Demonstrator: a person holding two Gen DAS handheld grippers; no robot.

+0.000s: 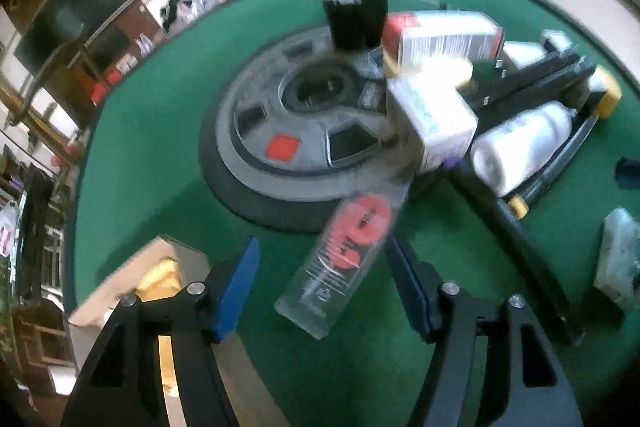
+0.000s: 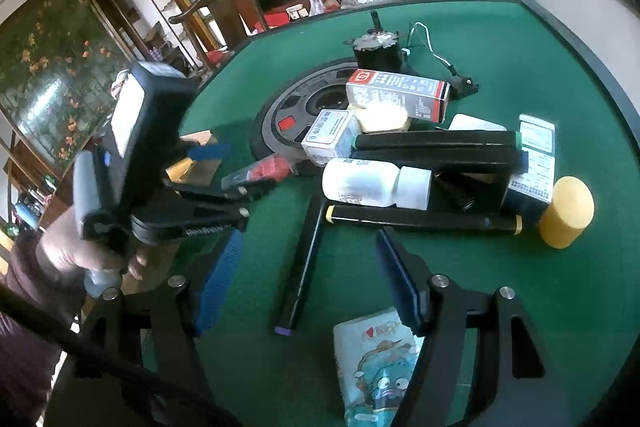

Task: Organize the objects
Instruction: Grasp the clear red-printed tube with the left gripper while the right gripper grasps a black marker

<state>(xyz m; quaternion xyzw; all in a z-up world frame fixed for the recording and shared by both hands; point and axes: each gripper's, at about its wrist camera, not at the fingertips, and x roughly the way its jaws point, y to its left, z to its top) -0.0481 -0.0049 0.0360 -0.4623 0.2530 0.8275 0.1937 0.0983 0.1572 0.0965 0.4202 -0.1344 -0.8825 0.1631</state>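
My left gripper [image 1: 322, 277] is open, its blue pads on either side of a clear plastic packet with red discs [image 1: 344, 259] lying on the green table; neither pad touches it. In the right wrist view the same left gripper [image 2: 240, 175] reaches toward that packet [image 2: 260, 173]. My right gripper [image 2: 310, 277] is open and empty above a black marker with a purple end [image 2: 300, 263]. A pile lies beyond: a white bottle [image 2: 372, 185], a white box [image 2: 330, 137], a red-and-white box [image 2: 396, 95] and black pens [image 2: 424, 221].
A cardboard box [image 1: 132, 287] stands left of my left gripper. A grey round plate [image 1: 296, 119] and a black motor [image 2: 376, 47] sit at the table's middle. A yellow cylinder [image 2: 566, 213] is at right, a cartoon tissue pack [image 2: 378, 367] near my right gripper.
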